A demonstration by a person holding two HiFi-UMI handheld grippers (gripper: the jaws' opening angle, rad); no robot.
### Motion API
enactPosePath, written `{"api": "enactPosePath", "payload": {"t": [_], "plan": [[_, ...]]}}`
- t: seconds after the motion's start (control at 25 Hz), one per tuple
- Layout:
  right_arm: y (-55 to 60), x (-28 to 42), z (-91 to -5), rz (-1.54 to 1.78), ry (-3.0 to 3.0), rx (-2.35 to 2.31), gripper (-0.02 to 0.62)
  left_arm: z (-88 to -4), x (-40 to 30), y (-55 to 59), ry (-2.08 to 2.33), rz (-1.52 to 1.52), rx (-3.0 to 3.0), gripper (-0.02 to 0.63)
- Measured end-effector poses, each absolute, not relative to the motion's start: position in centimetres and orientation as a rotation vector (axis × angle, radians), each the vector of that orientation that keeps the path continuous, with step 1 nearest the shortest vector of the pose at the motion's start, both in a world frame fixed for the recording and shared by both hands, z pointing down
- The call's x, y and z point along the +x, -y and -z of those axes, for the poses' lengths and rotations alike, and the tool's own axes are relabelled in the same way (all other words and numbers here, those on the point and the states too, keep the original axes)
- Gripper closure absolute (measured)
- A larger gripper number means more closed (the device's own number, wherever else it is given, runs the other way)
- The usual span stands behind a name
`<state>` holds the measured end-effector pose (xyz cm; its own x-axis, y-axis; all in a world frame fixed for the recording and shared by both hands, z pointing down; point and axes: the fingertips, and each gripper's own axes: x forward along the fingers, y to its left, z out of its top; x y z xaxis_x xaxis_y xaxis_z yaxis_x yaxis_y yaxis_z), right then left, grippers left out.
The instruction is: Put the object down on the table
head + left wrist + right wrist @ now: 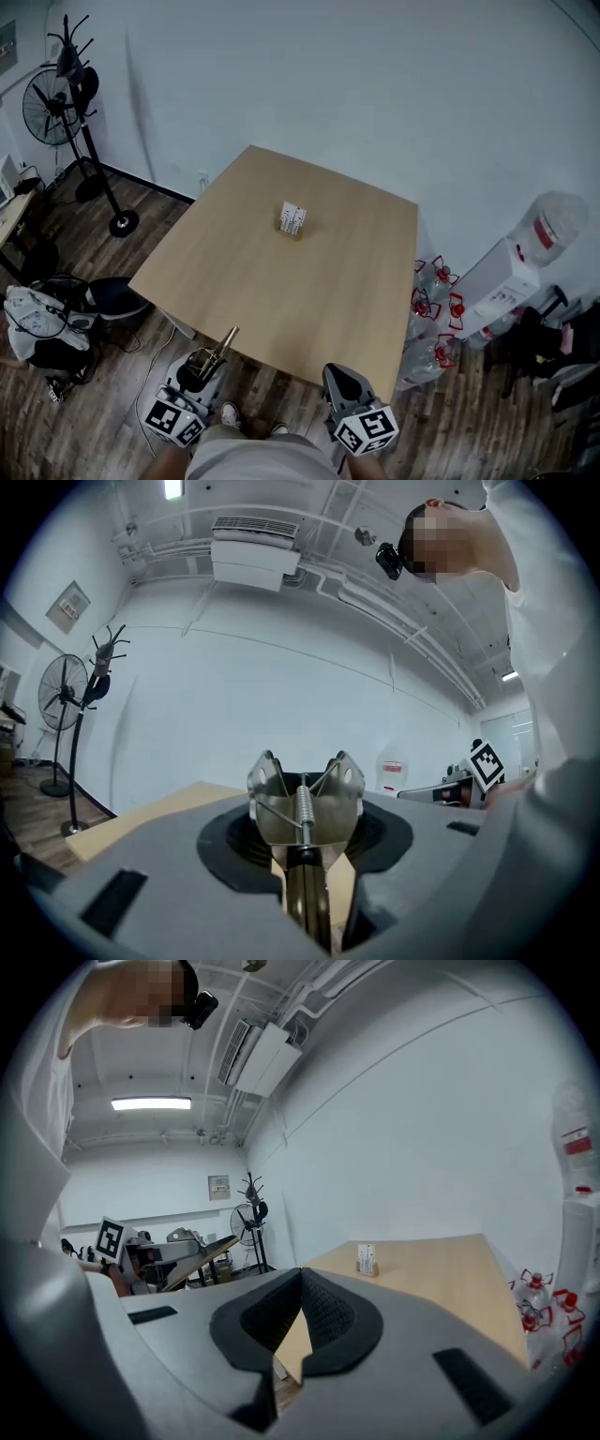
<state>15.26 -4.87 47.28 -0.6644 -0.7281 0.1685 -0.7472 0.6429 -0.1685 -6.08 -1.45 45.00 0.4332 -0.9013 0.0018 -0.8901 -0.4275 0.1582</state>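
Note:
My left gripper [202,366] hovers below the near edge of the wooden table [281,309], shut on a metal spring tool [225,343] that sticks out toward the table. In the left gripper view the tool [305,803] stands upright between the jaws, its spring and two perforated metal ears above the pads. My right gripper [339,377] hangs beside it to the right, shut with nothing in it; its dark pads [323,1312] meet at the tips. A small card stand [292,220] sits near the table's middle, also visible as the card stand [366,1260] in the right gripper view.
A standing fan [52,103] and coat rack [89,141] are at the far left. Bags [37,323] lie on the wood floor at left. Several water bottles [431,309] and a water dispenser [525,253] stand right of the table.

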Motion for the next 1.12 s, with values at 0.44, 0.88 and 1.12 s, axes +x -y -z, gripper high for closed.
{"api": "enactPosePath", "payload": {"t": [0.44,0.88,1.12], "plan": [[9.4,9.2,-46.2,-0.258,2.793,1.208,0.597,-46.1,-11.3,5.2,1.611,0.119,2.526,0.44],[12.0,8.7,-45.3,-0.202,2.75,1.237,0.597,-46.6,-12.1,9.3,1.577,0.152,2.533,0.44],[12.1,9.4,-45.7,-0.221,2.722,1.283,0.597,-47.2,-11.3,10.7,1.514,0.128,2.558,0.44]]}}
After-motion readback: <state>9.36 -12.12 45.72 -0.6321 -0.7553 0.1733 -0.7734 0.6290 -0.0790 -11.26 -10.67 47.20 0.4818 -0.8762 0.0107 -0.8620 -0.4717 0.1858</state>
